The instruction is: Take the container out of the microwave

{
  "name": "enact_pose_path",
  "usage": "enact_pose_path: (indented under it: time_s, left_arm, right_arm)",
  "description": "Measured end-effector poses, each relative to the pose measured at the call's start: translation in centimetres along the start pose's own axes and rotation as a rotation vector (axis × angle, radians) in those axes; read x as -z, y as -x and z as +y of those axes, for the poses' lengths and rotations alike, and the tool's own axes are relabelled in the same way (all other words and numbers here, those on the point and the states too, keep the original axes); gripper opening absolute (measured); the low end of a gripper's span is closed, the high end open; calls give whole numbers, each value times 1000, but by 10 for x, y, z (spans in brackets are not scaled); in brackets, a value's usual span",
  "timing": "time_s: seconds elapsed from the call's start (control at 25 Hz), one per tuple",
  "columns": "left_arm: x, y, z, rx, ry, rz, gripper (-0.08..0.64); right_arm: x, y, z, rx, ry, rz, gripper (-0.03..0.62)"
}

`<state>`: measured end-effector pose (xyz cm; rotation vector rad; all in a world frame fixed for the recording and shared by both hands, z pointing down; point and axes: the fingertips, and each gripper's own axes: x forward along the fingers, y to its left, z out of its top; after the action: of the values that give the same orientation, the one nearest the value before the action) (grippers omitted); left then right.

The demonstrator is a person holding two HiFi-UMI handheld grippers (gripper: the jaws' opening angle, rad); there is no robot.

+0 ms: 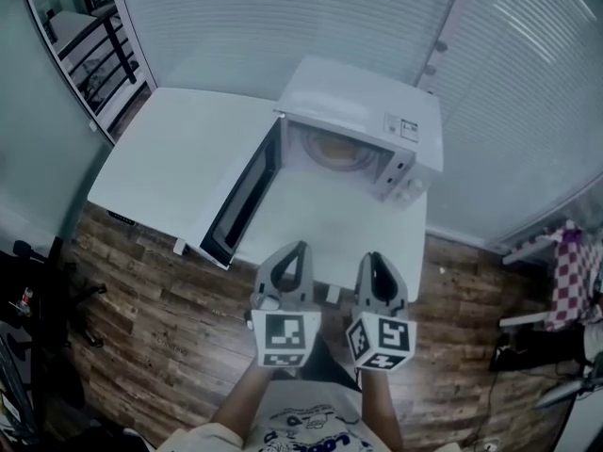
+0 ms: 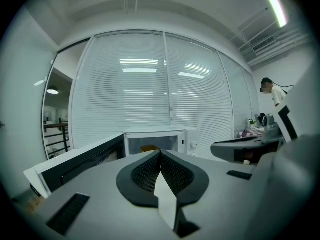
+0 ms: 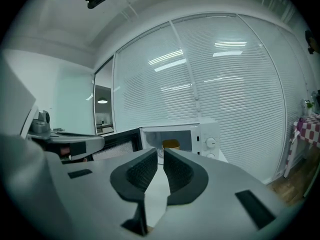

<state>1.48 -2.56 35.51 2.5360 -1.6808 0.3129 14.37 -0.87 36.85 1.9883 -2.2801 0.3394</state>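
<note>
- State: left gripper (image 1: 300, 249) jaws pressed together, nothing held. Right gripper (image 1: 374, 258) also closed, only a sliver between the tips, empty. Both sit side by side at the near edge of the white table (image 1: 179, 149), well apart from the microwave (image 1: 363, 111).
- Task thing: yellowish container (image 1: 332, 147) is still inside the open cavity, on the turntable, at 12 o'clock from both grippers. Not touched yet.
- Risk 1: the jaws go in closed. The tips would then shove the container toward the back wall or tip it, not grasp it. They need to open before contact.
- Risk 2: the open door (image 1: 240, 196) swings out at 9–10 o'clock of the cavity, on the left gripper's side. A wide approach likely clips the door edge.
- Risk 3: the cavity mouth looks tight for two grippers. The right one could hit the control knobs (image 1: 407, 188) and panel at 3 o'clock, or the two could bump each other.
- Risk 4: a one-sided or rim-only pinch may let the container slip or tilt coming over the sill. Can't tell if it holds anything, so a spill is possible.
- Risk 5: the turntable may rotate under a push, so the grasp lands off-centre.
</note>
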Motion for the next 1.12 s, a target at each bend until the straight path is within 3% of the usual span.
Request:
enact_pose_path:
  time_s: [0.6,1.12]
  left_arm:
    - [-16,-103,20,-64,10,29,43]
    - [-2,-144,31,-84,23,87,43]
  right_arm:
    - [-19,-111,-27,-100,28,49,35]
    - [-9,-158,-32,-152,81,120,35]
